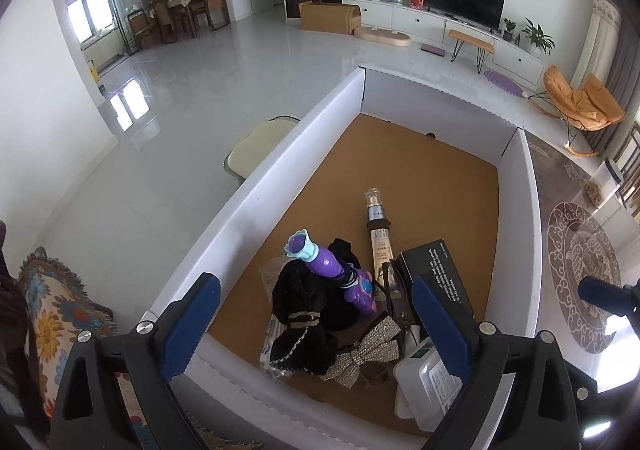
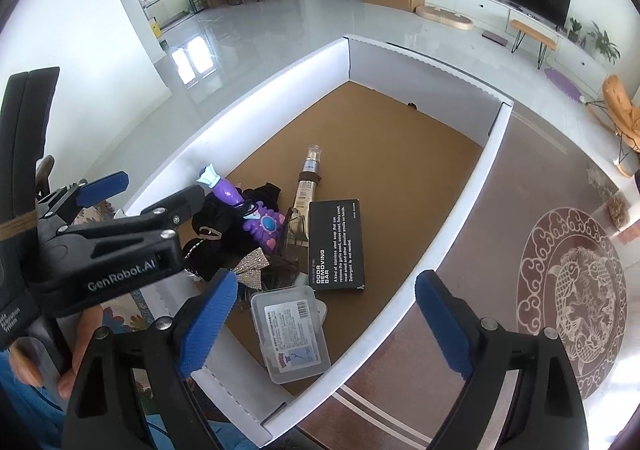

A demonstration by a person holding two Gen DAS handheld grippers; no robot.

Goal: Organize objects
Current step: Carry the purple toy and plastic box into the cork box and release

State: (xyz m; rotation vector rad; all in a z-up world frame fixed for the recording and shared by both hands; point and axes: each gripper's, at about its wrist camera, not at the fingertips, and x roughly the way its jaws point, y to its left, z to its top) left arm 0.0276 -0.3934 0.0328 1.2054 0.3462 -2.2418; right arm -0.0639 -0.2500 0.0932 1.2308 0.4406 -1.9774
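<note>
Evidently both grippers are hovering empty over the white cardboard box with the brown floor (image 2: 460, 174), where the sorted things are lying bunched at the near end. The left gripper (image 1: 316, 326), jaws wide, is sitting above the purple plastic toy wand (image 1: 332, 270); the right gripper (image 2: 326, 326), equally wide, is hanging over the clear plastic case (image 2: 292, 330), possibly resting on another item.

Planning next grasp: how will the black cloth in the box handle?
The black cloth looks crumpled and soft, so likely floppy and will sag from a pinch. The purple toy lies across it, so lifting may drag or tip that. Probably light.
</note>
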